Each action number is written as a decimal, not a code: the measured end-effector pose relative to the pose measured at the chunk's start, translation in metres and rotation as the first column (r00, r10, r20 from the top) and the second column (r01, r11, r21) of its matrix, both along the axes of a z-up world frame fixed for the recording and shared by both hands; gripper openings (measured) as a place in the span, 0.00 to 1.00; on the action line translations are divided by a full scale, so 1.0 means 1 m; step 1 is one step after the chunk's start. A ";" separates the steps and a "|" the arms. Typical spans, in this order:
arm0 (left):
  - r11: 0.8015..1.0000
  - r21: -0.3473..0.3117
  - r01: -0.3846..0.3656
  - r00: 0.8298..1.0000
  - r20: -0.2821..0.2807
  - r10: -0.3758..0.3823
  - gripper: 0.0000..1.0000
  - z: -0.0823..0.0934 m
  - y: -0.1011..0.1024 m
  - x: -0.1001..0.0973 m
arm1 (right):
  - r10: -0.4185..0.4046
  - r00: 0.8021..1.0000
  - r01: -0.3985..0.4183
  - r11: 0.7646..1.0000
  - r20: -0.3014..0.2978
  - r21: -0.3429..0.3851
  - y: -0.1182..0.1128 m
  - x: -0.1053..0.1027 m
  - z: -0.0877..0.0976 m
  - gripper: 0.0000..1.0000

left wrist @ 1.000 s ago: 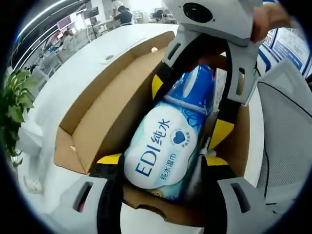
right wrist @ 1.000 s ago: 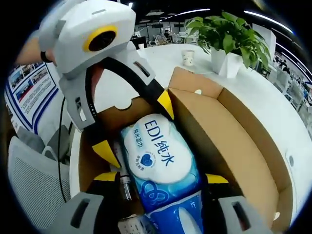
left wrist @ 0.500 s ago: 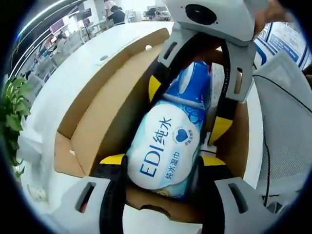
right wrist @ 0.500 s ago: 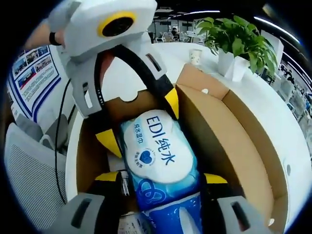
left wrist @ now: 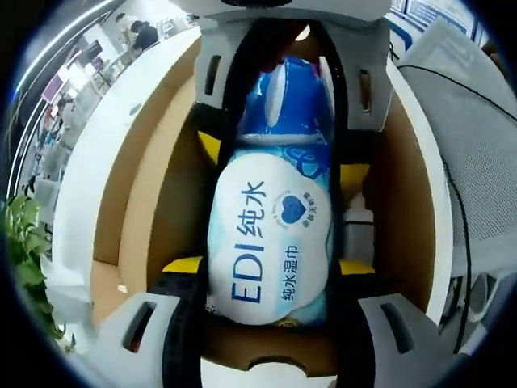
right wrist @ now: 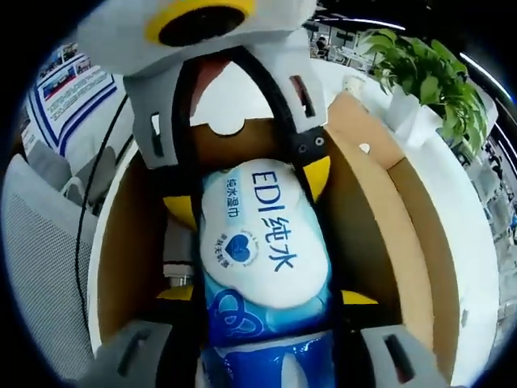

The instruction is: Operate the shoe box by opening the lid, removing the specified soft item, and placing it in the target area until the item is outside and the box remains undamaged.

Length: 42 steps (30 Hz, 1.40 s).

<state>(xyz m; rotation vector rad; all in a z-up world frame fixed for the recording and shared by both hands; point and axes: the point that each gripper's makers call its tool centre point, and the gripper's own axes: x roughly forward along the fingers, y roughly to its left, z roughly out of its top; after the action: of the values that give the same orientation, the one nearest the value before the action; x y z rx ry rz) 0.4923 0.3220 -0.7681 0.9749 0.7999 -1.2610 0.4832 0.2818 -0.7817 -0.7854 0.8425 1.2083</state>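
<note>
Since a second ago, left gripper view: wipes pack has centred; left gripper clamps its 6 o'clock end inside open shoe box. Right gripper view: right gripper clamps the opposite end; lift level, clearing cardboard walls.

Left gripper view: close, looking down into open shoe box from one end, along wipes pack. Right gripper view: close, from opposite end, facing back. Shared: wipes pack, shoe box, white tabletop.
</note>
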 end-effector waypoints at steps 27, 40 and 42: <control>0.994 -0.013 0.105 0.994 0.013 -0.105 0.64 -0.011 -0.006 -0.013 | 0.063 0.998 -0.063 0.998 -0.020 0.001 0.002 -0.012 0.000 0.64; 0.998 -0.028 0.054 0.998 -0.039 -0.056 0.66 -0.014 -0.005 -0.010 | 0.064 0.996 -0.069 0.995 -0.068 -0.067 0.003 -0.010 -0.011 0.67; 0.998 -0.029 0.056 0.997 -0.050 -0.058 0.66 -0.016 -0.006 -0.009 | 0.080 0.994 -0.086 0.994 -0.079 -0.069 0.002 -0.011 -0.010 0.67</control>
<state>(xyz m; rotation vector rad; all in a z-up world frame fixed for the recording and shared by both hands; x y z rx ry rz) 0.4832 0.3161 -0.7840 0.9525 0.7964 -1.3471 0.4718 0.2843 -0.7918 -0.8442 0.9271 1.2938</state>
